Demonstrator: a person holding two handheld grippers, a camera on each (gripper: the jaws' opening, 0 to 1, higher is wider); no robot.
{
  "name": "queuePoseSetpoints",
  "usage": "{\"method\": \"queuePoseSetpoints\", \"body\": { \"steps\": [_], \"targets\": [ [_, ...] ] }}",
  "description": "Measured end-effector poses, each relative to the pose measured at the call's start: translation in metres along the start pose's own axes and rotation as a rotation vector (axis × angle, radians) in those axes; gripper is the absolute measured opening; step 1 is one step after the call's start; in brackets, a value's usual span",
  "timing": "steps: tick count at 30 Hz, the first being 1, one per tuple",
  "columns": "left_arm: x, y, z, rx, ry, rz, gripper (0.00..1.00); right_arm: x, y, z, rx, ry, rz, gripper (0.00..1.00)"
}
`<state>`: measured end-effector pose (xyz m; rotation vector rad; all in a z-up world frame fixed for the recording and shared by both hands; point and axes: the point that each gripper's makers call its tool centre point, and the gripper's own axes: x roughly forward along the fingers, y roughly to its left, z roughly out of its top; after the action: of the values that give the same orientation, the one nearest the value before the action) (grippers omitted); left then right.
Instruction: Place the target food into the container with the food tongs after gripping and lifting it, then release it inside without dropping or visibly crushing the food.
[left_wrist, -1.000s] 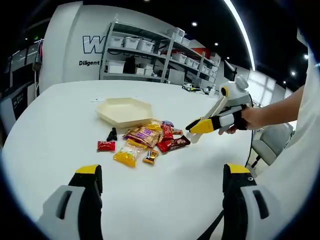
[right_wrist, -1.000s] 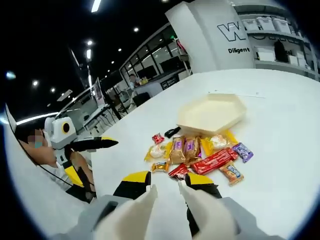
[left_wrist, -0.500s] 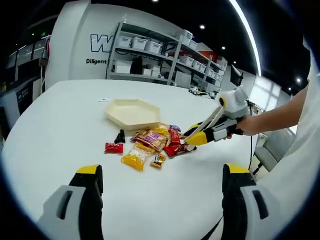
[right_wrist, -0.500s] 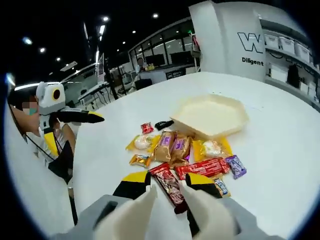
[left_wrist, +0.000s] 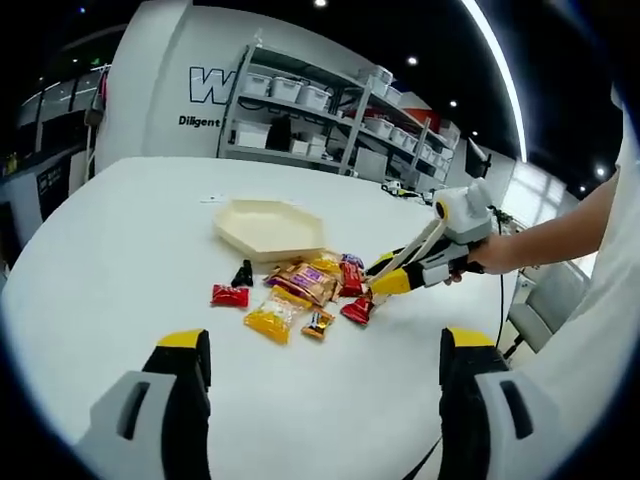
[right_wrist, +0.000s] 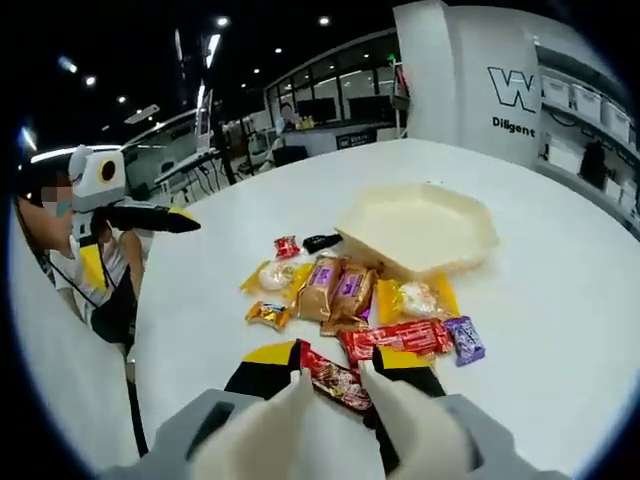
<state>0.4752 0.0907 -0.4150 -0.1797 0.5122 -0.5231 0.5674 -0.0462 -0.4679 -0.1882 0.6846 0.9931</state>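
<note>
Out on your left, your left gripper (left_wrist: 318, 345) hangs wide open and empty over the white table (left_wrist: 110, 240), well short of the snack pile. In the middle sits the hexagonal container (right_wrist: 420, 225), just behind the heap. On the right, your right gripper (right_wrist: 333, 378) has dropped from hovering a second ago and its tongs now pinch the red snack bar (right_wrist: 335, 381), which looks tipped off the table: pickup done, carry to come.
</note>
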Motion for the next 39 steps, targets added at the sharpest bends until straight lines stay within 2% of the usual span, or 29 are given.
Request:
{"method": "queuePoseSetpoints", "body": {
  "steps": [3,5,13,18,22,23,29,31,33,34,35,39],
  "targets": [
    [0.001,-0.003,0.0,0.012,-0.006,-0.01,0.9,-0.006,0.0,-0.004,0.024,0.011,-0.013,0.23],
    [0.004,-0.004,0.0,0.015,-0.004,-0.017,0.89,-0.011,0.006,-0.01,0.078,0.02,-0.009,0.23],
    [0.011,-0.014,0.001,0.031,0.013,-0.054,0.89,-0.02,0.017,-0.017,0.106,0.007,-0.016,0.23],
    [0.007,-0.015,0.002,0.046,0.015,-0.065,0.89,-0.021,0.019,-0.008,0.08,-0.025,-0.02,0.23],
    [0.0,-0.011,0.0,0.045,0.02,-0.052,0.89,-0.013,0.014,-0.002,-0.034,-0.017,-0.04,0.24],
    [-0.002,-0.01,-0.001,0.043,0.021,-0.05,0.89,-0.011,0.016,-0.002,-0.029,-0.016,-0.033,0.24],
    [-0.012,-0.006,-0.007,0.032,0.03,-0.029,0.87,0.001,0.026,-0.011,-0.062,0.034,0.011,0.25],
    [-0.013,-0.003,-0.008,0.031,0.03,-0.022,0.86,0.003,0.024,-0.013,-0.094,0.042,-0.003,0.25],
    [-0.015,-0.004,-0.008,0.029,0.029,-0.024,0.85,0.005,0.019,-0.023,-0.1,0.086,-0.02,0.25],
    [-0.015,-0.006,-0.008,0.028,0.026,-0.029,0.84,0.005,0.02,-0.017,-0.122,0.041,-0.013,0.25],
    [-0.015,-0.006,-0.009,0.028,0.029,-0.029,0.84,0.003,0.02,-0.02,-0.09,0.061,-0.013,0.25],
    [-0.014,-0.008,-0.012,0.035,0.046,-0.034,0.84,0.003,0.016,-0.018,-0.06,0.052,-0.021,0.23]
  ]
}}
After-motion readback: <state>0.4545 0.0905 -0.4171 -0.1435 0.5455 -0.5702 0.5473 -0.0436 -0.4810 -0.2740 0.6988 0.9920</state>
